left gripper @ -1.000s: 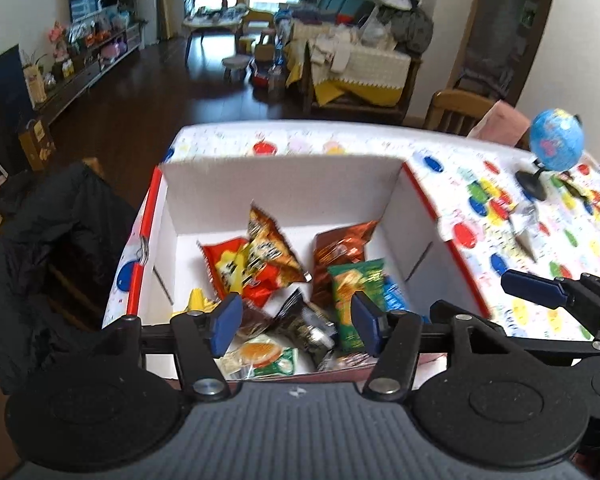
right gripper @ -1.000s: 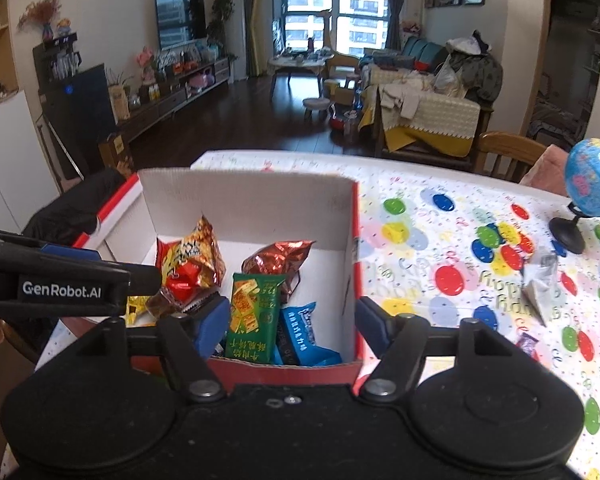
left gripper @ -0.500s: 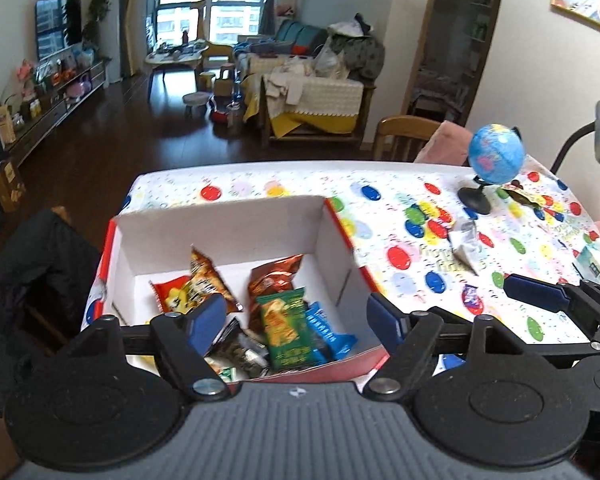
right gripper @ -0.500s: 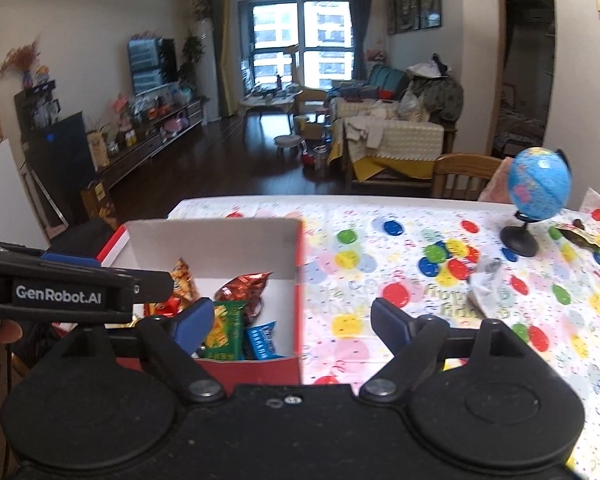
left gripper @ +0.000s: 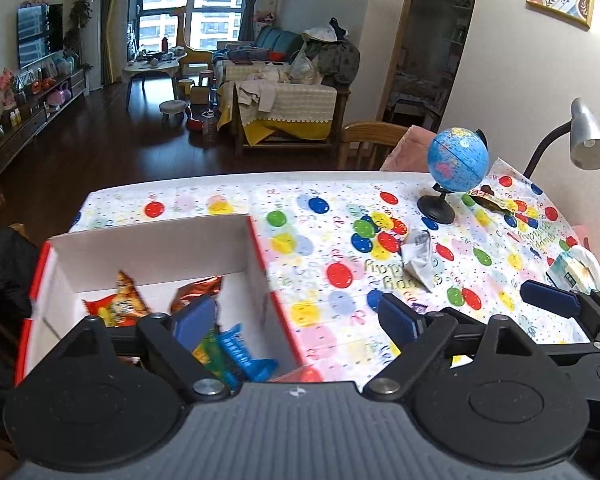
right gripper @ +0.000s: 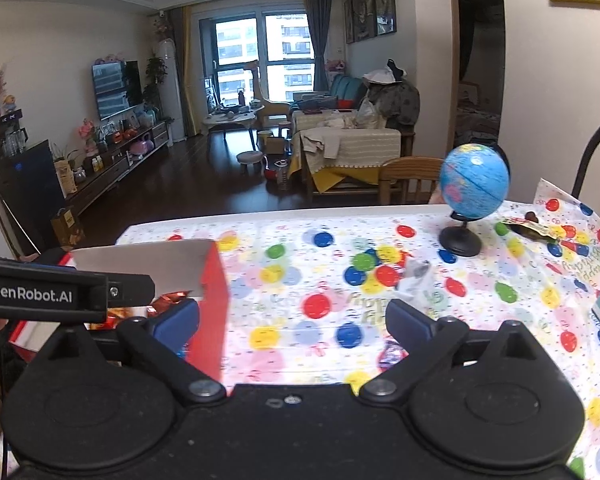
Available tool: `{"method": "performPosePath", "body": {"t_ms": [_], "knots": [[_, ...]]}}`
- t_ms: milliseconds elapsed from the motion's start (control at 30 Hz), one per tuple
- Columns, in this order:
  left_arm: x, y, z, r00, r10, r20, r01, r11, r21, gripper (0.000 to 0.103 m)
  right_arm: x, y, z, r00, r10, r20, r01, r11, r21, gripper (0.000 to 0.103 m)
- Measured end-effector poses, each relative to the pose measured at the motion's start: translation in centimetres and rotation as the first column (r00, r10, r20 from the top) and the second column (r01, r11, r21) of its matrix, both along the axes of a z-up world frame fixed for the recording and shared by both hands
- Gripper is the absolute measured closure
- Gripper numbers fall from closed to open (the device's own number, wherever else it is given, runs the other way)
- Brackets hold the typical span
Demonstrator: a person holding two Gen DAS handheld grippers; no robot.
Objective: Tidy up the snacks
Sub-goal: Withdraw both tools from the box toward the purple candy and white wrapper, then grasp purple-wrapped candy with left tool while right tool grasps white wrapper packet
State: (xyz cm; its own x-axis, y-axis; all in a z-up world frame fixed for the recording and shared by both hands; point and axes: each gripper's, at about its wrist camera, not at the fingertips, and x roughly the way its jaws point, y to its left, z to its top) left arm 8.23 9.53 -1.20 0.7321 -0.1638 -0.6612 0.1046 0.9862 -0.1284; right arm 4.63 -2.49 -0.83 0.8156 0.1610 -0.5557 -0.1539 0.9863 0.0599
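A white cardboard box (left gripper: 152,240) with red edges stands on the table's left. It holds several snack packets, among them an orange one (left gripper: 120,308), a copper one (left gripper: 196,292) and a blue one (left gripper: 244,356). My left gripper (left gripper: 294,316) hovers over the box's right wall with its jaws opening and nothing between them. My right gripper (right gripper: 292,318) is above the balloon tablecloth just right of the box (right gripper: 212,280), jaws also opening and empty. A crumpled silver packet (left gripper: 418,264) (right gripper: 416,276) lies loose ahead, and a small purple wrapper (right gripper: 392,354) sits near the right finger.
A blue globe (left gripper: 456,160) on a black stand is at the far right, with a dark packet (left gripper: 492,202) beside it. A tissue pack (left gripper: 572,272) and a desk lamp (left gripper: 588,140) are at the right edge. A wooden chair (left gripper: 372,140) stands behind the table.
Both grippers have swung right and risen away from the box interior, and both pairs of jaws have widened. The box has slid to the left of each view.
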Motion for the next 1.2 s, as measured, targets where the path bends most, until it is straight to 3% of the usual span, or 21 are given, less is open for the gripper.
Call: {"method": "performPosePath", "body": {"t_ms": [200, 367, 700, 1200], "knots": [[2.2, -4.3, -1.0, 1.000, -0.002, -0.022, 0.001, 1.000, -0.023, 0.003, 1.7, -4.7, -0.8, 1.000, -0.009, -0.015, 0.009, 1.000, 0.002, 0.000], [4.2, -8.4, -2.3, 1.000, -0.002, -0.025, 0.002, 1.000, 0.000, 0.002, 3.2, -9.1, -2.1, 0.999, -0.040, -0.028, 0.040, 0.999, 0.001, 0.000], [9.5, -14.5, -6.2, 0.992, 0.047, -0.121, -0.040, 0.998, 0.056, 0.002, 7.7, -17.4, -4.2, 0.989, -0.138, -0.043, 0.138, 0.990, 0.002, 0.000], [14.8, -20.0, -13.1, 0.962, 0.026, -0.271, 0.009, 0.992, 0.127, 0.002, 17.4, -18.2, -8.8, 0.981, -0.032, -0.190, 0.045, 0.997, 0.063, 0.005]]}}
